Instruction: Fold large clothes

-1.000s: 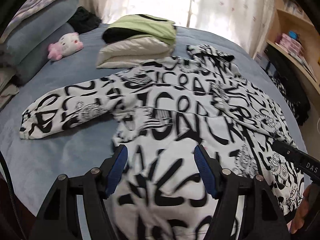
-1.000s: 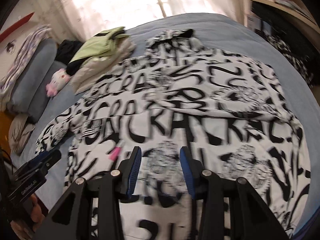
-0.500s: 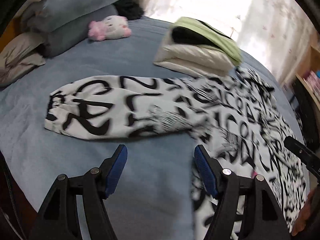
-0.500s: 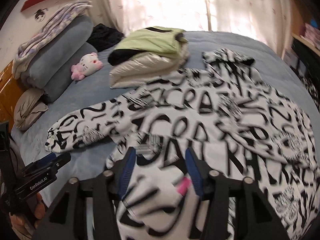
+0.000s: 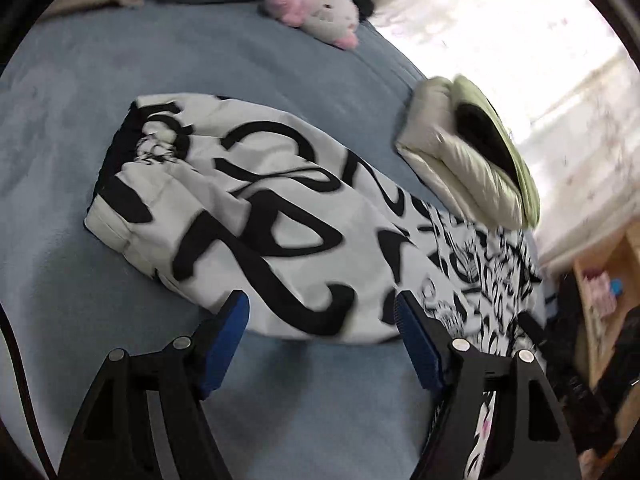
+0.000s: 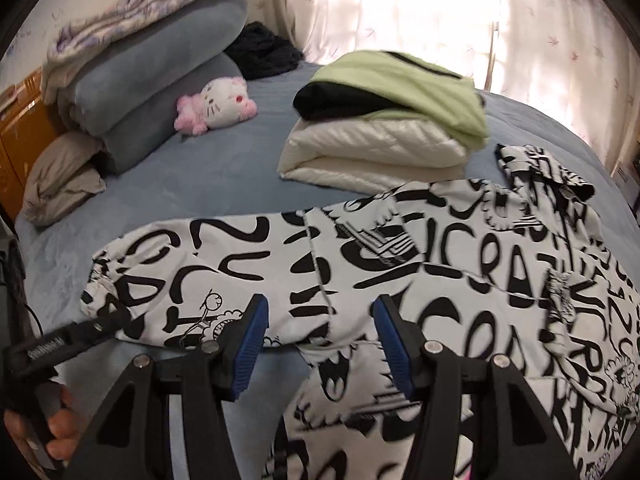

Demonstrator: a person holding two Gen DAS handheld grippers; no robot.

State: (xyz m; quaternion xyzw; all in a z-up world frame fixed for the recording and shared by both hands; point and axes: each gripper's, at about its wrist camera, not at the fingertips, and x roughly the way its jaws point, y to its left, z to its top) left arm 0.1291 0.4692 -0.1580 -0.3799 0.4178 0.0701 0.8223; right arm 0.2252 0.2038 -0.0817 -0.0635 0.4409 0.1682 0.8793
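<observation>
- One black-and-white printed jacket (image 6: 460,280) is spread flat on the blue bed (image 6: 200,184); one sleeve (image 5: 248,216) is stretched out sideways, its cuff lying on bare bedding.
- Two grippers are seen. The left gripper (image 5: 322,340) is held over the lower edge of that sleeve, its jaws opening and standing wide; the fabric appears between the blue pads (image 5: 228,336) in the picture, but whether it is touched cannot be told.
- The right gripper (image 6: 320,344) is held above the place where sleeve meets body, its jaws parted about halfway; cloth shows in the gap and is not pinched.
- One hand (image 6: 44,436) is visible at the lower left of the right wrist view, wrapped around the left gripper's handle.
- One stack of folded clothes (image 6: 380,128) lies just beyond the jacket: three layers are counted, cream at the bottom, black between, green on top.
- One pink-and-white plush toy (image 6: 216,104) rests beside two grey rolled pillows (image 6: 152,92).
- One beige cushion (image 6: 60,180) lies at the bed's edge.
</observation>
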